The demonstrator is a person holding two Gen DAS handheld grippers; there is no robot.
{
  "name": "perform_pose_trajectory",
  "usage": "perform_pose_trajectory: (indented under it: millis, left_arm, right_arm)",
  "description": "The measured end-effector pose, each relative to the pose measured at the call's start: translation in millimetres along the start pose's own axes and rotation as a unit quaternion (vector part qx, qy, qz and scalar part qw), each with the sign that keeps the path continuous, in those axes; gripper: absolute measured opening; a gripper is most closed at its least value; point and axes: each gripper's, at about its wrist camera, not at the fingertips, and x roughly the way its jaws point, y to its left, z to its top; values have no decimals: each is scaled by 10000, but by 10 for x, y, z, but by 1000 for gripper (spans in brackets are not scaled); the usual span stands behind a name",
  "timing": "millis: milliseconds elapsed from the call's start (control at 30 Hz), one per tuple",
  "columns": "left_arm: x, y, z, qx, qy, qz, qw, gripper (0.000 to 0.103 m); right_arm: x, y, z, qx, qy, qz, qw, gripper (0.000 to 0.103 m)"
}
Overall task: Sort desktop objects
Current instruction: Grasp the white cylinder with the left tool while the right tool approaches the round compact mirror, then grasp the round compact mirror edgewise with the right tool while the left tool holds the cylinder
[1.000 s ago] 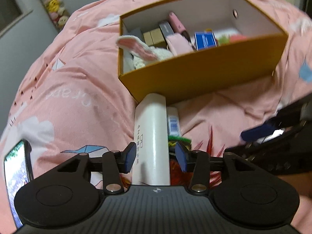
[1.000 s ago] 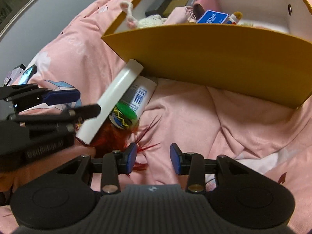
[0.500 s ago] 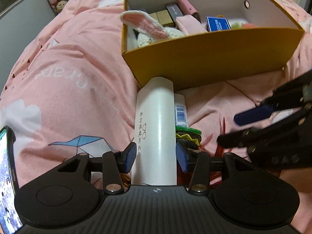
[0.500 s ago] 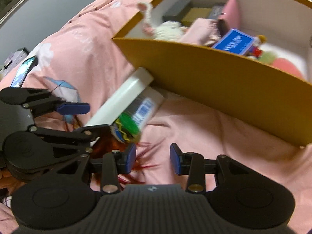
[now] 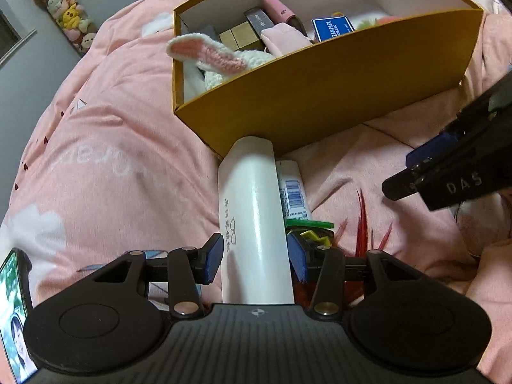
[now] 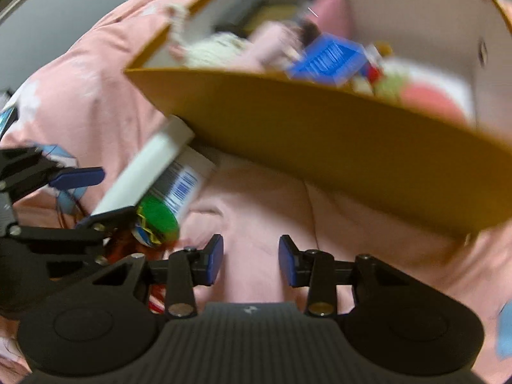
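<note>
White and glossy, the case [image 5: 256,240] lies on the pink quilt [image 5: 105,147] between the left gripper [image 5: 254,257] pads, far end touching the yellow box [image 5: 336,96]. Whether the pads press it or just flank it cannot be told. The right gripper [image 6: 251,260] hangs half open, empty, over bare quilt. Likely risk: the slick case slipping on lifting, or its tip catching the box wall and dragging the tube [image 5: 292,192] tucked beside it. Counted: 1 case, 1 tube with a green cap, 1 box, 2 grippers, 1 phone [image 5: 14,316]
</note>
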Motion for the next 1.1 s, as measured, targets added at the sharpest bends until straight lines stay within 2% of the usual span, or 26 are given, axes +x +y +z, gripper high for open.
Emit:
perform_pose_trajectory:
  millis: [67,100,233,267,300,400,500,700,800,900,967,1033,1100]
  left_arm:
    - [15,-31,-17,247,184,-52,9995,53]
    - [11,-36,-33,287,155,-42,9995,53]
    - [57,77,-34,-190,165,-132,9996,54]
    - [59,111,-33,-303,159,-201,9992,50]
    - [57,135,-33,-363,146,-277,9989,46]
    - [31,189,-28,-527,91,-333,9980,44]
    - [36,233,-6,-689,94,-388,9968,44]
    - [155,276,92,-788,153,-355,9961,45]
    - [188,315,97,-879,190,-347,9953,44]
    - [147,337,67,-947,119,-343,9948,40]
    - [100,371,29,-1081,26,-304,9937,36]
    - [52,422,9,-1199,-36,-266,9924,32]
    - [23,517,0,-1387,-60,-342,9897,32]
  right_arm:
    - [-3,-68,-18,201,-1,69,9998,41]
    - [-28,-88,-20,243,-27,74,9997,41]
    - [-163,-182,-59,292,-105,-93,9995,41]
    - [-190,-217,-90,307,-63,-159,9994,41]
    - [-216,-259,-131,313,7,-235,9992,41]
    - [-262,-433,-281,338,328,-422,9980,41]
    - [-287,-537,-415,240,687,-281,9970,43]
    - [-90,-426,-506,-417,1259,-372,9905,56]
    - [-9,-555,-497,-282,1406,-91,9896,62]
    - [-13,-634,-489,-126,1410,80,9899,63]
    - [-43,-635,-520,-101,1373,115,9904,64]
    - [-95,-614,-551,-123,1406,133,9899,58]
    - [-166,-611,-564,-66,1428,177,9896,47]
